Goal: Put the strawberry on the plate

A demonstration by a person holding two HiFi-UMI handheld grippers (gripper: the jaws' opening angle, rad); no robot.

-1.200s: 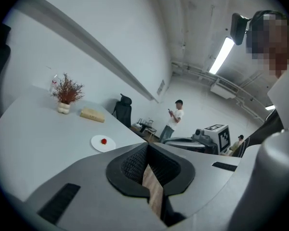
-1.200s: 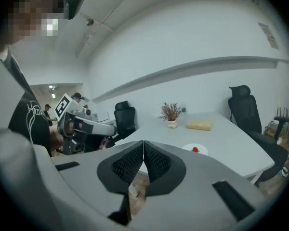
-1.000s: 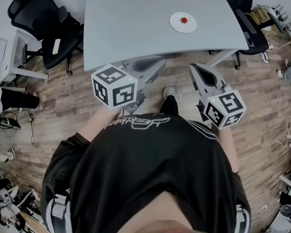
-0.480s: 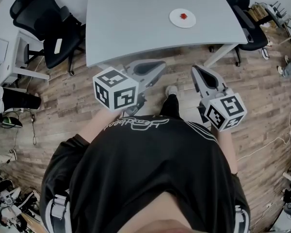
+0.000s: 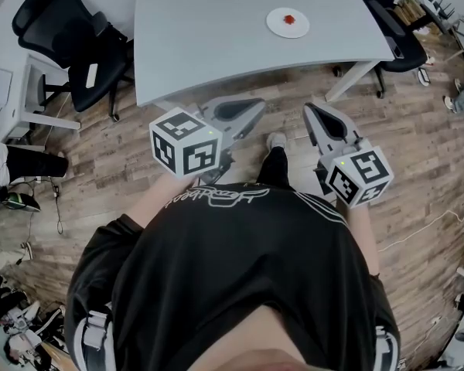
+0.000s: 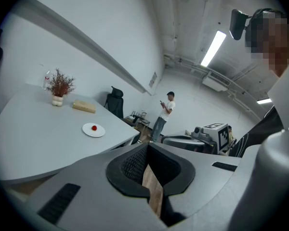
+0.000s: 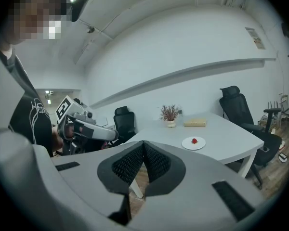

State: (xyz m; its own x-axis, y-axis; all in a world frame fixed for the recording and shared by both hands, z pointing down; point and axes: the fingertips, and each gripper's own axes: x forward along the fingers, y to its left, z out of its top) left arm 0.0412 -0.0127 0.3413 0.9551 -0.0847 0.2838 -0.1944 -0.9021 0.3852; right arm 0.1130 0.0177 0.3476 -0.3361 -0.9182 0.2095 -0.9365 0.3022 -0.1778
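A small red strawberry (image 5: 288, 19) lies on a white plate (image 5: 279, 26) on the grey table (image 5: 216, 37); the left gripper view shows the same strawberry (image 6: 94, 127) and plate (image 6: 88, 132), as does the right gripper view with strawberry (image 7: 194, 140) and plate (image 7: 188, 144). Both grippers hang in front of the person's body over the wood floor, well short of the table. My left gripper (image 5: 257, 105) is shut with nothing in it, its tips (image 6: 147, 146) meeting. My right gripper (image 5: 310, 109) is also shut and empty, its tips (image 7: 143, 143) together.
Black office chairs stand at the table's left (image 5: 77, 45) and right (image 5: 394, 22). A potted dried plant (image 6: 59, 86) and a tan block (image 6: 84, 107) sit at the table's far side. A person (image 6: 164, 114) stands further back in the room. Cables lie on the floor (image 5: 441, 222).
The table and plate have slid a little toward the top of the head view. Both grippers stay shut and almost where they were.
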